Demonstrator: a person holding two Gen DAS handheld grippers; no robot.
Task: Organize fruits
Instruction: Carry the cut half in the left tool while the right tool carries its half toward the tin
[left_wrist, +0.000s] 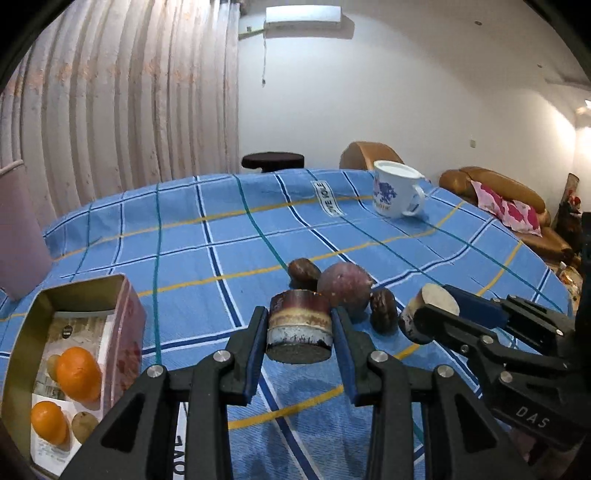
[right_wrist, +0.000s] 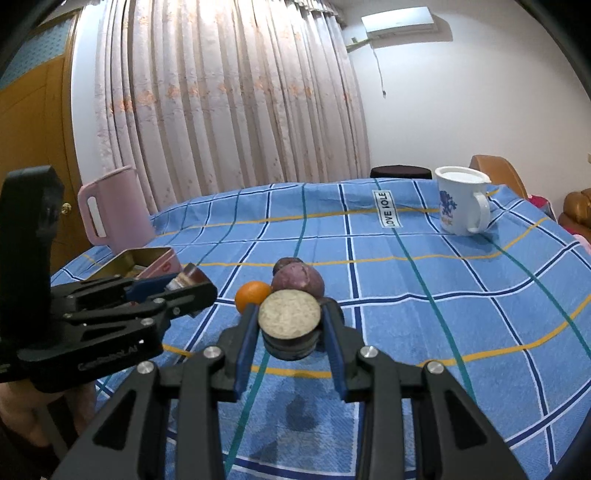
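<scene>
My left gripper (left_wrist: 299, 317) is shut on a short brown cylinder of fruit with a pale band (left_wrist: 299, 330), held just above the blue checked cloth; the left gripper (right_wrist: 184, 290) also shows in the right wrist view. My right gripper (right_wrist: 290, 314) is shut on a similar dark piece with a pale cut face (right_wrist: 289, 314); it comes in from the right in the left wrist view (left_wrist: 439, 306). Just beyond both lie a round purple fruit (left_wrist: 345, 291), two dark brown fruits (left_wrist: 303, 273) (left_wrist: 384, 310) and an orange (right_wrist: 251, 295). An open box (left_wrist: 125, 325) at the left holds two oranges (left_wrist: 79, 373) and small tan fruits.
A white mug with a blue print (left_wrist: 393, 192) stands at the far right of the table. A pink jug (right_wrist: 114, 206) stands at the far left behind the box. Sofas and a dark stool lie beyond the table's far edge.
</scene>
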